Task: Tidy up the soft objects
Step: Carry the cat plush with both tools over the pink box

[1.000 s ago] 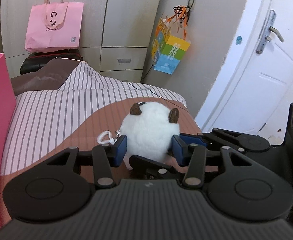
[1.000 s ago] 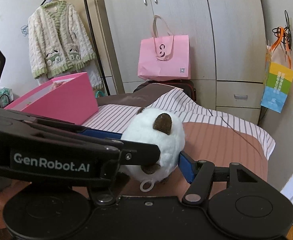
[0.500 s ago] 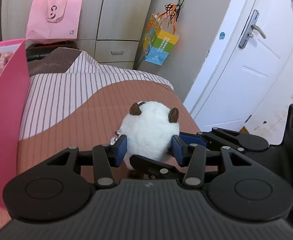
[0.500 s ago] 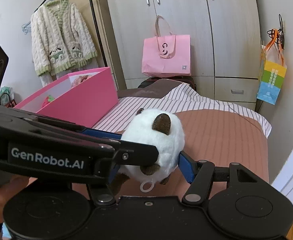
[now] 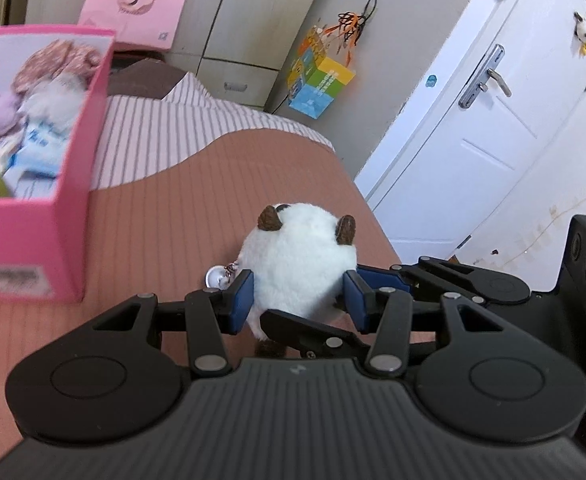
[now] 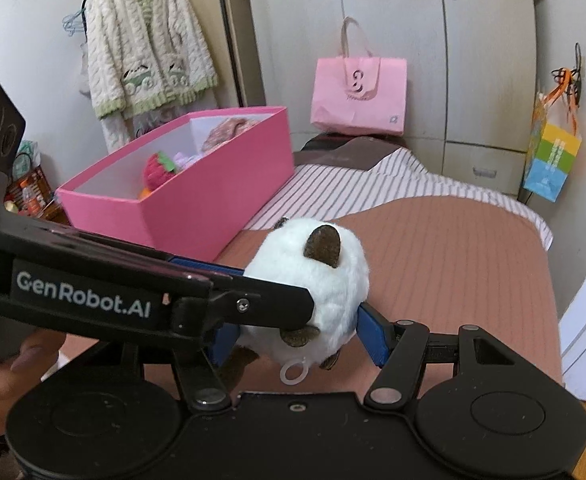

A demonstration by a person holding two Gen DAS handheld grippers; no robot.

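In front of me is a bed (image 6: 453,248) under a cover that is terracotta at the near end and striped white and brown further back, and behind it a tall beige wardrobe (image 6: 393,20) with drawers below. A pale pink paper bag (image 6: 359,96) stands against the wardrobe, a colourful gift bag (image 5: 320,84) hangs on the grey wall to my right, and further right is a white door (image 5: 505,128) with a metal handle. To my left a cream and green knitted cardigan (image 6: 149,36) hangs on a rail against a white wall, and soft daylight fills the room.
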